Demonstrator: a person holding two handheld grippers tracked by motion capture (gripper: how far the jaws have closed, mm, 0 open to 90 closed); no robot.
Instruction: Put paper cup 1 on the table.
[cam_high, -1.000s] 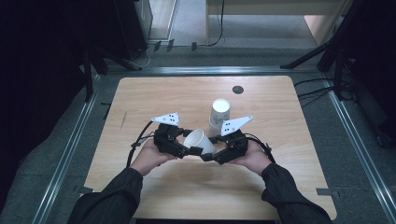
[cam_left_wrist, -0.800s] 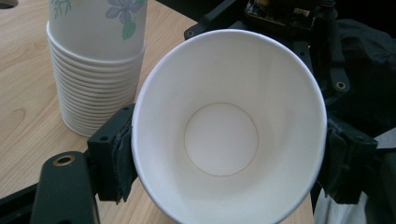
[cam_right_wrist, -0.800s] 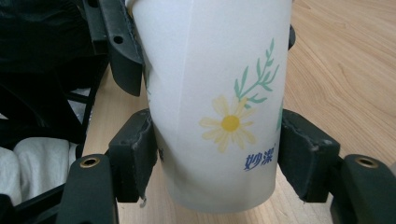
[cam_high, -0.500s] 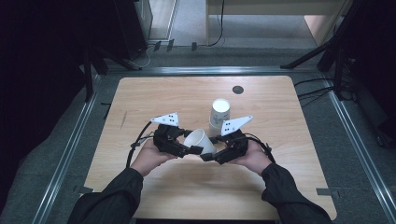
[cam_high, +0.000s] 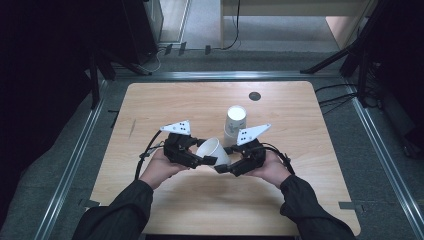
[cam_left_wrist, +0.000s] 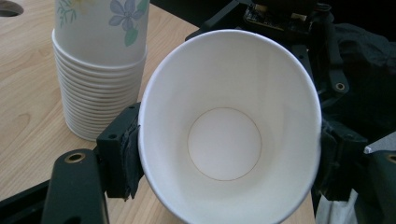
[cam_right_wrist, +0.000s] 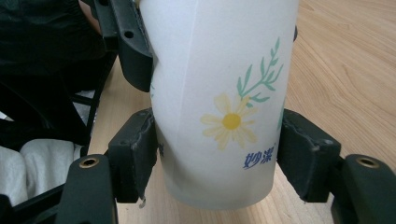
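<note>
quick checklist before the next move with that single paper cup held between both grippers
1. Left hand-held gripper clamped on the paper cup near its rim: ok.
2. Right hand-held gripper clamped near the cup's base: ok.
3. Cup undistorted: not ok, mouth squeezed oval.
4. Cup empty: ok, bare white bottom.
5. Cup free of the stack of cups: ok, stack stands apart on the table.
6. Cup lifted off the table: cannot tell.

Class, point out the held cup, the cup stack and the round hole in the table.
cup (cam_left_wrist: 224, 140), left gripper view, inner bottom.
cup stack (cam_high: 235, 116), high view, top cup's base.
hole (cam_high: 255, 96), high view, its centre.
</note>
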